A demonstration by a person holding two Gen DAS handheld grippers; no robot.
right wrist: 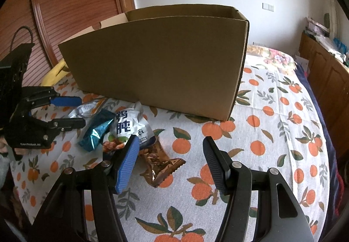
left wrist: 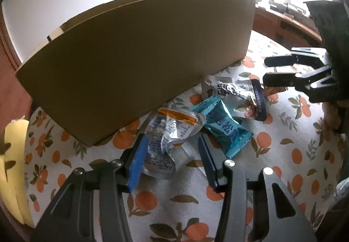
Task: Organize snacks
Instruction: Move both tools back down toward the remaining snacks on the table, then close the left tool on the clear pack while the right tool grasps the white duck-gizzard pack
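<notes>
A small heap of snack packets lies on the orange-print cloth in front of a cardboard box (left wrist: 141, 56). My left gripper (left wrist: 172, 137) stands open over a crumpled silver pouch (left wrist: 168, 130) with an orange stripe; the pouch lies between the fingers and the pads do not press on it. Beside the pouch are a teal packet (left wrist: 224, 126) and a white packet (left wrist: 231, 91) with dark lettering. My right gripper (right wrist: 170, 141) is open and holds nothing; a brown wrapper (right wrist: 161, 165) lies on the cloth just below its left finger. The teal packet (right wrist: 96, 133) and white packet (right wrist: 130, 126) sit left of it.
The cardboard box (right wrist: 163, 67) is open-topped and tall, and its inside is hidden. A yellow object (left wrist: 15, 154) lies at the cloth's left edge. A wooden slatted door (right wrist: 76, 2) stands behind, and a wooden cabinet (right wrist: 327, 80) runs along the right.
</notes>
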